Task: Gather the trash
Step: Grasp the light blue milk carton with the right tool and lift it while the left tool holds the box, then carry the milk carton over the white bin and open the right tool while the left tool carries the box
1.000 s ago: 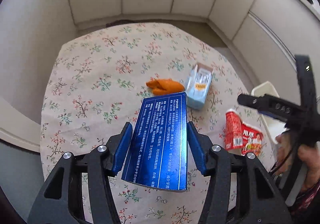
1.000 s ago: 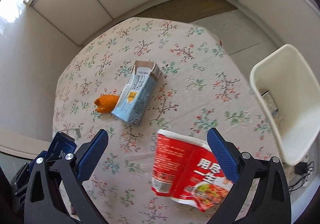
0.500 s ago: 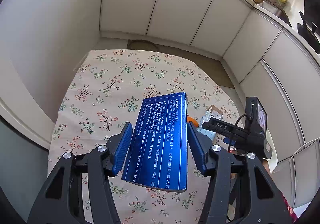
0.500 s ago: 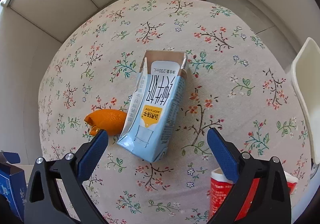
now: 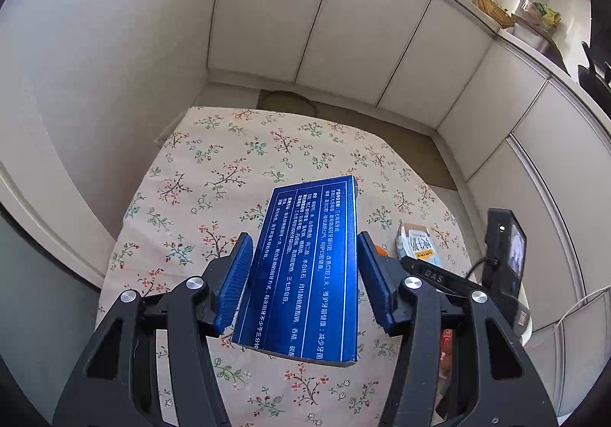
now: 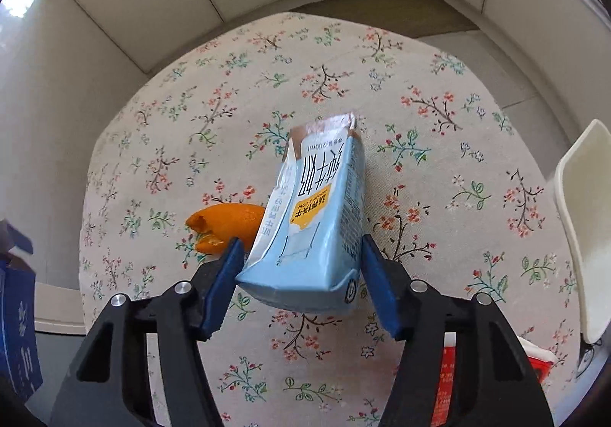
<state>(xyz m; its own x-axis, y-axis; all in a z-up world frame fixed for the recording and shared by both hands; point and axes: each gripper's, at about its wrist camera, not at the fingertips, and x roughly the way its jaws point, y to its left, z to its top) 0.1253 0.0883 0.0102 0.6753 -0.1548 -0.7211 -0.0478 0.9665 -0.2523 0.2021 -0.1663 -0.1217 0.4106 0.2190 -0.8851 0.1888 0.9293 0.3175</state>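
My left gripper [image 5: 303, 282] is shut on a dark blue box [image 5: 309, 266] with white print and holds it well above the floral table [image 5: 214, 175]. My right gripper [image 6: 299, 282] has closed in on a light blue milk carton [image 6: 317, 220] that lies on the table; its blue pads sit against the carton's two sides. An orange peel [image 6: 225, 222] lies just left of the carton. A red noodle wrapper [image 6: 446, 385] lies under my right finger. The blue box also shows at the left edge of the right wrist view [image 6: 17, 327].
A white bin [image 6: 580, 228] stands off the table's right edge. White cabinets [image 5: 343, 26] ring the room. In the left wrist view the other gripper with its camera [image 5: 504, 255] is at the right, over the carton [image 5: 418, 243].
My left gripper has lifted the blue box higher and tilted up. My right gripper has moved forward from over the red wrapper to the milk carton and its fingers have closed onto it.
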